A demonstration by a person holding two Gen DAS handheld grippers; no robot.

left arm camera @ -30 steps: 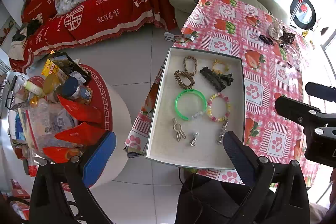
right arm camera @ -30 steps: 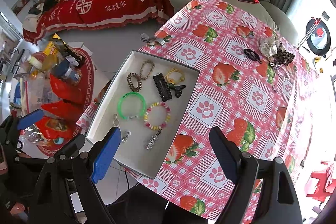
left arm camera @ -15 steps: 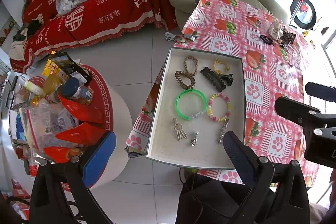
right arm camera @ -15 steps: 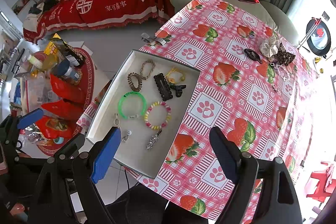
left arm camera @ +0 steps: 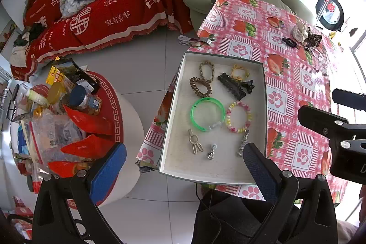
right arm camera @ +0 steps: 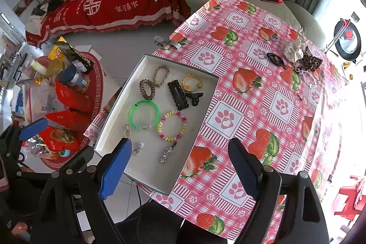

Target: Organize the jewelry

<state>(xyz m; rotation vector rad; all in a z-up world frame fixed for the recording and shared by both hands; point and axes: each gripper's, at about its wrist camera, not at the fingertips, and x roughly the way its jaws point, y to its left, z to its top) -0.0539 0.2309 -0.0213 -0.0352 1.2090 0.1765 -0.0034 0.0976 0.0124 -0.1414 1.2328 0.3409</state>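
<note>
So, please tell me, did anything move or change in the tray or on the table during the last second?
Nothing visibly changed. The left gripper and the right gripper hang open and empty above the tray, as before. The green bangle, the beaded bracelet, the black hair clip and the scrunchies on the tablecloth lie where they were.
</note>
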